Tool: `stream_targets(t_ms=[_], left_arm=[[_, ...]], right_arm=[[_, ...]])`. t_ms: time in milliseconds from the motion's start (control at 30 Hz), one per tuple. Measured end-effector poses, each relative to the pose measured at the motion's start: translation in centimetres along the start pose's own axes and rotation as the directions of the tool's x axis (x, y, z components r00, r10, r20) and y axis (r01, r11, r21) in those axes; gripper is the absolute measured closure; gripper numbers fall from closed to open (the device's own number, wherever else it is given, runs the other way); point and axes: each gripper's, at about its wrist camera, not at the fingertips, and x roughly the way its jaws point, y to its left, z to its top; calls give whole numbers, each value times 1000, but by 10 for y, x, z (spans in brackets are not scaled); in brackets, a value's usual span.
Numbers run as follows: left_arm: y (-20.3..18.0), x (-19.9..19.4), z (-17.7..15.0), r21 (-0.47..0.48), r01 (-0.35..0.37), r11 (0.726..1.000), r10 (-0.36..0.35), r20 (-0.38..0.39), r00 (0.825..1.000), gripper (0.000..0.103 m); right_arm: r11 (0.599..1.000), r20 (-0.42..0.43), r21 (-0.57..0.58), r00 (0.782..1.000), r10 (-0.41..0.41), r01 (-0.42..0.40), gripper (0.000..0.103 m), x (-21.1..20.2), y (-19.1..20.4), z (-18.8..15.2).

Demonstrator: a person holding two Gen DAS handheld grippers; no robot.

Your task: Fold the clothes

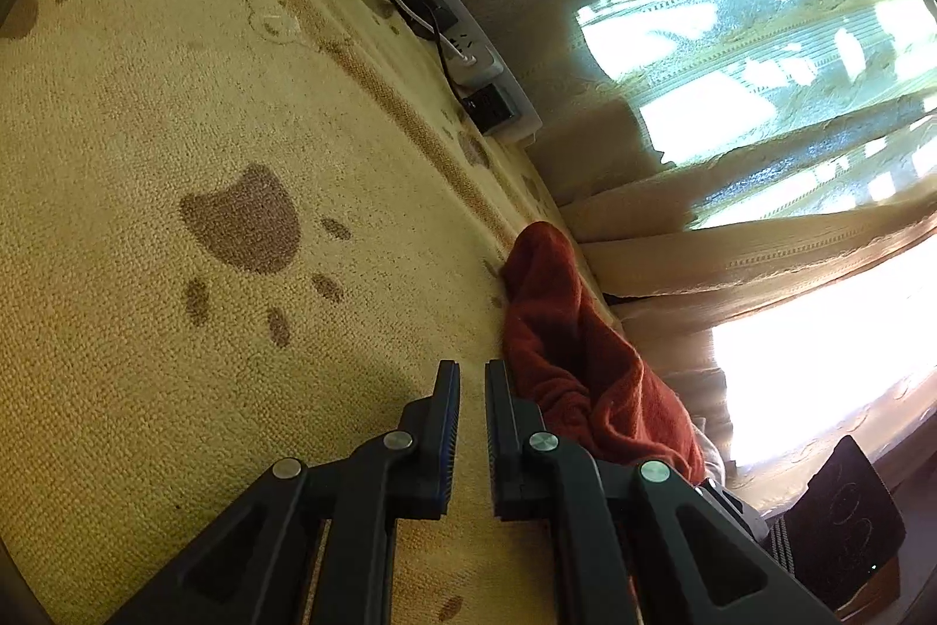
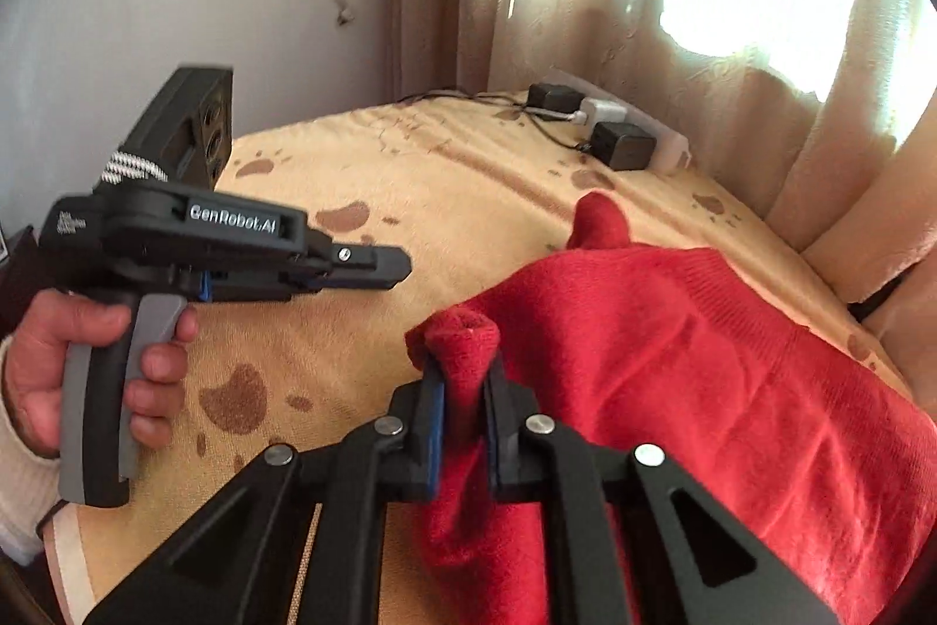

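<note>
The work surface is a bed or table covered by a cream terry cover (image 2: 468, 191) with a looped, nubby pile and brown paw-print and bear-head motifs; its near and left edges are cut off in both views. Behind it hang beige embossed curtains (image 1: 732, 238) in heavy vertical folds; the window light behind them is overexposed, so nothing outside can be made out.

The red garment (image 2: 673, 361) lies on the right side of the cover, near the curtain edge. It is a soft, fine-ribbed knit, bunched in loose folds. Its lower portion runs out of frame, so its full shape and type cannot be determined. In the left wrist view only a narrow rumpled strip of it is visible, in shadow.

The right gripper (image 2: 465, 379) is closed on a gathered fold of the garment; the fabric bulges up in a rounded knob between the blue pads.

The left gripper (image 1: 472, 373) is nearly closed, with only a narrow slot between its ribbed pads and nothing held. It hovers over bare cover, just left of the garment. A hand (image 2: 93, 367) with a pale knit cuff grips its grey handle.

A white power strip (image 2: 632, 127) with black adapters and trailing cables lies at the far edge.
</note>
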Motion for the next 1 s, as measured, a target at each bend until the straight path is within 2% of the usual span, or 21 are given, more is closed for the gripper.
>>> stream_targets(t_ms=[100, 167, 233, 300, 367, 400, 433, 467, 500, 533, 633, 733, 900, 1000], left_arm=[[-6, 5, 0, -27, 59, 998, -60, -47, 997, 94], [-16, 12, -1, -48, 108, 993, -112, -101, 989, 94], [-29, 22, 0, -72, 128, 989, -138, -164, 977, 94], [-40, 35, 1, -96, 99, 991, -119, -238, 964, 93], [-44, 49, 3, -134, 51, 990, -91, -311, 946, 87], [-42, 54, 4, -169, 43, 985, -97, -331, 939, 75], [-40, 58, 6, -208, 50, 977, -119, -334, 935, 52], [-37, 61, 8, -248, 65, 967, -146, -328, 933, 36], [-36, 62, 10, -288, 98, 953, -189, -307, 933, 23], [-35, 63, 12, -319, 130, 939, -226, -286, 931, 18], [-39, 68, 16, -336, 145, 931, -246, -280, 928, 16], [-45, 84, 12, -354, 150, 923, -277, -341, 898, 16], [-57, 109, 16, -357, 100, 929, -254, -417, 873, 15], [-70, 123, 23, -298, 73, 952, -210, -459, 863, 15]], right_arm=[[999, 51, 40, 998, -31, 29, 92, -19, -14, 7], [998, 72, 59, 996, -43, 39, 92, -30, -21, 10], [996, 89, 74, 995, -47, 41, 92, -40, -28, 12], [996, 109, 75, 993, -45, 37, 92, -48, -29, 11], [996, 128, 81, 991, -38, 28, 92, -58, -26, 8], [996, 135, 82, 990, -33, 22, 92, -60, -25, 7], [997, 143, 79, 989, -30, 19, 92, -63, -23, 6], [997, 150, 75, 988, -30, 19, 92, -66, -21, 5], [997, 154, 74, 988, -28, 16, 92, -68, -20, 4], [997, 158, 74, 987, -26, 14, 92, -70, -19, 3], [998, 165, 70, 986, -19, 8, 92, -74, -17, 1], [999, 167, 50, 986, -11, 3, 92, -78, -12, -2], [1000, 167, -11, 986, 14, -13, 92, -80, 2, -7], [998, 153, -54, 988, 24, -16, 91, -78, 11, -9]])
